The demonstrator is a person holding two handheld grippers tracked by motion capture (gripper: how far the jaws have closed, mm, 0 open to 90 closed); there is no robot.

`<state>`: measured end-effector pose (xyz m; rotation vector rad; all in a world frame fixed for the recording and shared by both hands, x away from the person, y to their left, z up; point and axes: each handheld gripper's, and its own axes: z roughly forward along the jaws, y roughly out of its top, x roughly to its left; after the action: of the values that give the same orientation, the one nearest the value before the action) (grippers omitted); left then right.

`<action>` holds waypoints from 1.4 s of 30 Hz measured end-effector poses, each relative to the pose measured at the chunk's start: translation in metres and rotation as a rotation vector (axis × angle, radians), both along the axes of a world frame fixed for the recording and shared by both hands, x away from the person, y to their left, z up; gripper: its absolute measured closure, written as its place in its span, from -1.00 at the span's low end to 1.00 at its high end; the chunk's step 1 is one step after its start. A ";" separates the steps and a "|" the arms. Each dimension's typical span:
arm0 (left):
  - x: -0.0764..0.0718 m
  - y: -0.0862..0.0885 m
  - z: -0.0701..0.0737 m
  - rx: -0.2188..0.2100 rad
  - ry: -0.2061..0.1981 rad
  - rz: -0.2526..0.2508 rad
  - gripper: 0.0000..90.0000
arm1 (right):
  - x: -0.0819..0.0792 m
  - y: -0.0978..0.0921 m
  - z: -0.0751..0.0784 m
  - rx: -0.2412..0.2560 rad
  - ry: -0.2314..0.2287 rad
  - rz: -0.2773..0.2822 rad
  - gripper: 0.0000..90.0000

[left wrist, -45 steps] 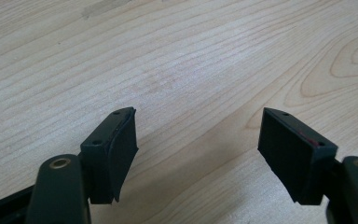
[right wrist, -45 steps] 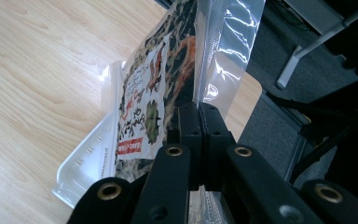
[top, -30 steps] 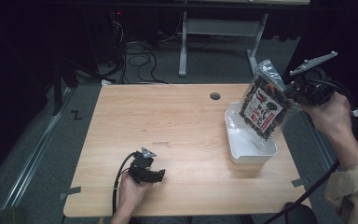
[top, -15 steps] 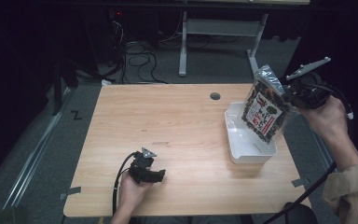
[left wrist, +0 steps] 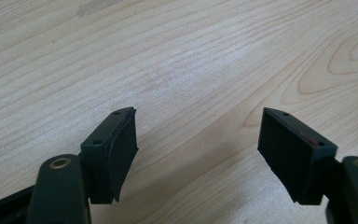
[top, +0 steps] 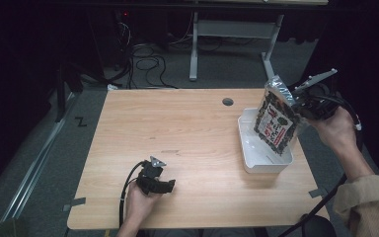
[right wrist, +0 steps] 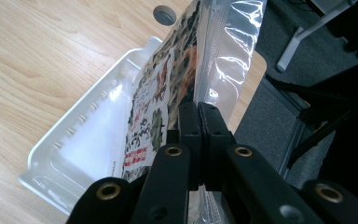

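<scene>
— Two grippers were in play, weren't they? What was the right gripper [top: 300, 105] doing?

— Its jaws were pressed together on a snack bag [top: 276, 122], pinching the clear sealed edge. In the right gripper view the two black jaws met with the film of the bag [right wrist: 177, 88] caught between them, the printed side turned toward the table.

— And where was the bag just then?

— Held up in the air, tilted, over the white tray [top: 249, 148] at the right side of the wooden table [top: 187, 128]. Its lower end hung above the tray's inside; I couldn't tell whether it touched the bottom. In the right gripper view the tray [right wrist: 74, 140] lay just to the left of the bag, with the round cable hole [right wrist: 164, 15] in the tabletop beyond it.

— What about the left gripper [top: 170, 185]?

— It sat low near the front edge of the table, well apart from the tray, in the person's hand [top: 139, 200]. Its jaws stood wide apart with nothing between them, only bare wood grain [left wrist: 196, 70] under them in the left gripper view.
</scene>
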<state>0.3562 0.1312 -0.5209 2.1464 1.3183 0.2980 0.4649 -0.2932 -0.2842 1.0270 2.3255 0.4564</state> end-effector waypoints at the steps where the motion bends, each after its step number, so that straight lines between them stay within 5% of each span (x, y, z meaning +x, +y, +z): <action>1: 0.000 0.000 0.000 -0.001 0.000 0.000 -0.36 | 0.001 0.000 -0.003 0.004 0.007 -0.002 1.00; 25: -0.001 -0.001 0.000 0.009 -0.002 0.005 -0.37 | 0.012 -0.009 -0.028 0.039 0.056 -0.025 0.92; 35: -0.001 -0.001 -0.001 0.009 0.002 0.005 -0.37 | 0.017 -0.021 -0.035 0.056 0.078 -0.061 0.74; 42: -0.001 -0.001 -0.001 0.007 0.003 0.004 -0.37 | 0.017 -0.024 -0.033 0.079 0.056 -0.085 0.40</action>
<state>0.3553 0.1301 -0.5215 2.1512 1.3251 0.3021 0.4822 -0.3174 -0.3176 1.1854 2.3183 0.4954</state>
